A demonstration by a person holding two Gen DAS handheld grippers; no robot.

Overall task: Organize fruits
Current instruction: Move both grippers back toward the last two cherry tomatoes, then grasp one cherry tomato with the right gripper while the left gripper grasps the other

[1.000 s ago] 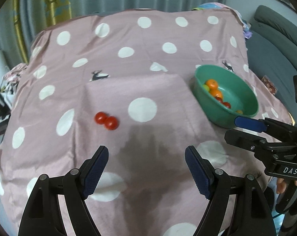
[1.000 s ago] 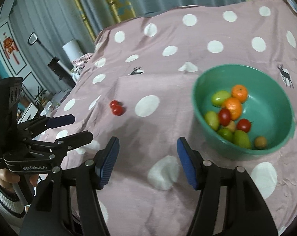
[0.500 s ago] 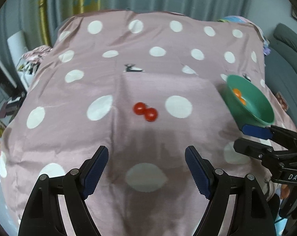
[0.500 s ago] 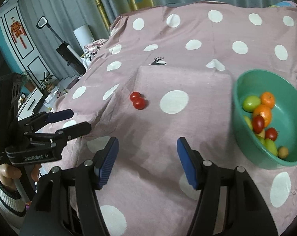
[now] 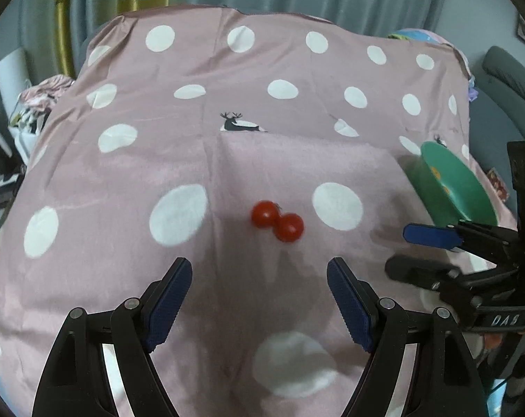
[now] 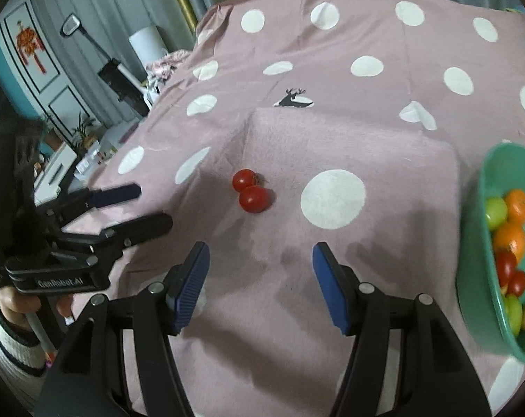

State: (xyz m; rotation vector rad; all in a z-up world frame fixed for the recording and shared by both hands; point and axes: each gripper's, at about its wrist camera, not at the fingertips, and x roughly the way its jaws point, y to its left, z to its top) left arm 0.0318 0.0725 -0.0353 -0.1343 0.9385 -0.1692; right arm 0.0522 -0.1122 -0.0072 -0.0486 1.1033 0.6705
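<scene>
Two red cherry tomatoes [image 5: 277, 220] lie touching each other on the pink polka-dot cloth, also seen in the right wrist view [image 6: 250, 191]. A green bowl [image 6: 484, 187] at the right holds several fruits: oranges, green ones and red tomatoes; its rim shows in the left wrist view [image 5: 450, 180]. My left gripper [image 5: 259, 299] is open and empty, just short of the tomatoes. My right gripper [image 6: 260, 281] is open and empty, a little nearer than the tomatoes and left of the bowl.
The cloth [image 5: 227, 80] covers a table and drapes over its edges. A raised square fold lies under the tomatoes. A grey sofa [image 5: 505, 80] stands at the right. Curtains, a white cylinder [image 6: 147, 45] and furniture stand to the left.
Both grippers have swung left and moved closer to the two tomatoes, which now sit centred ahead of them. The bowl has slid toward the right edge of both views.
</scene>
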